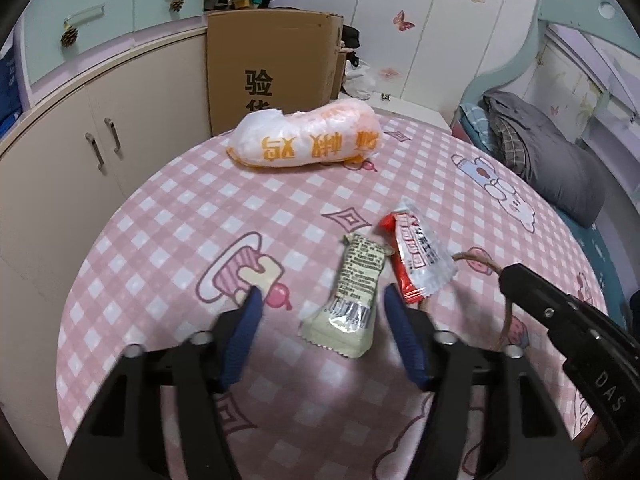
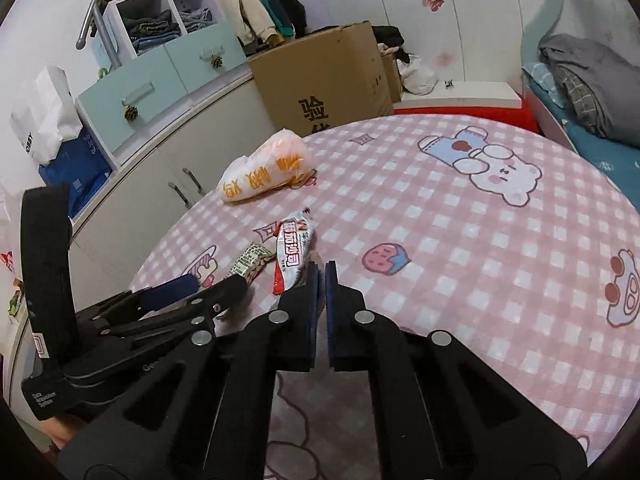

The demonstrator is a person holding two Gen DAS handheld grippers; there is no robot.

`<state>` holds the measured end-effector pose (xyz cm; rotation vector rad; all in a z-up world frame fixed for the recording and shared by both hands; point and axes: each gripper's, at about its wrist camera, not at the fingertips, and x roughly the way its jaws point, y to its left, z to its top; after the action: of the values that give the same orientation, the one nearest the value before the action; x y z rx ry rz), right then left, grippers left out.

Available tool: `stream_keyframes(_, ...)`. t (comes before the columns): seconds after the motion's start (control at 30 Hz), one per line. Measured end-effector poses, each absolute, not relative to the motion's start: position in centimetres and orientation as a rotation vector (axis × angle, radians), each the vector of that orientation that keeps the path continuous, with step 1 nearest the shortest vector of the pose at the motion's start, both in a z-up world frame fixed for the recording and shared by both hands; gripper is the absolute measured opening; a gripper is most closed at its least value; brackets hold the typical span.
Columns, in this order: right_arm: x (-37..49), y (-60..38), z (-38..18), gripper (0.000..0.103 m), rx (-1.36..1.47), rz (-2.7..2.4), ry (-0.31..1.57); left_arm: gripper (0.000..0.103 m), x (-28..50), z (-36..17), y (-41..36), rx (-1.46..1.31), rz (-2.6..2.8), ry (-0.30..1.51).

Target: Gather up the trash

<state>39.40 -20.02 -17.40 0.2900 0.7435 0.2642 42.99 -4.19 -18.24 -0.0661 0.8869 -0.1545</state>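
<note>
Cupboards with metal handles stand left of the bench, which carries a pink checked cloth with cartoon prints. Landmark for all places here is the pale green wrapper, a flat snack packet with a barcode, lying on the cloth.

In the left wrist view, the left gripper is released: its two blue fingers stand wide apart, one on each side of the near end of the pale green wrapper, and neither touches it. Whether the tips rest on the cloth I cannot tell.

Behind the pale green wrapper, near the far edge of the bench, lies a white and orange plastic bag, well apart from it. Behind the bag stands a brown cardboard box with black characters.

Just right of the pale green wrapper lies a red and white wrapper; their near edges seem to touch or overlap a little.

Further right of both wrappers is the right gripper. In its own view the two dark fingers are clenched nearly together, with only a thin slit between them and nothing held. Its tips are just beside the near end of the red and white wrapper.

At the far right, beyond the bench, a grey blanket lies on a bed.
</note>
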Motion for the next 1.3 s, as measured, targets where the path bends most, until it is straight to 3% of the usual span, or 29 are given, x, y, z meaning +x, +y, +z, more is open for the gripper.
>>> stream_keyframes(0.17,39.2,-19.3,-17.3,0.004,0.266,0.277,0.740,0.027,42.9,-18.2,-5.1,-0.029,-0.174,0.887)
stream_keyframes(0.27,39.0,-19.1,-17.2,0.004,0.263,0.287,0.734,0.020,42.6,-17.9,-4.6,-0.061,-0.187,0.876)
stream_keyframes(0.8,32.3,-15.0,-12.6,0.004,0.237,0.363,0.649,0.019,33.6,-13.5,2.5,-0.185,-0.195,0.762)
stream_keyframes(1.3,28.0,2.6,-12.8,0.004,0.107,0.607,0.690,0.019,24.9,-16.5,19.7,-0.329,0.085,0.775)
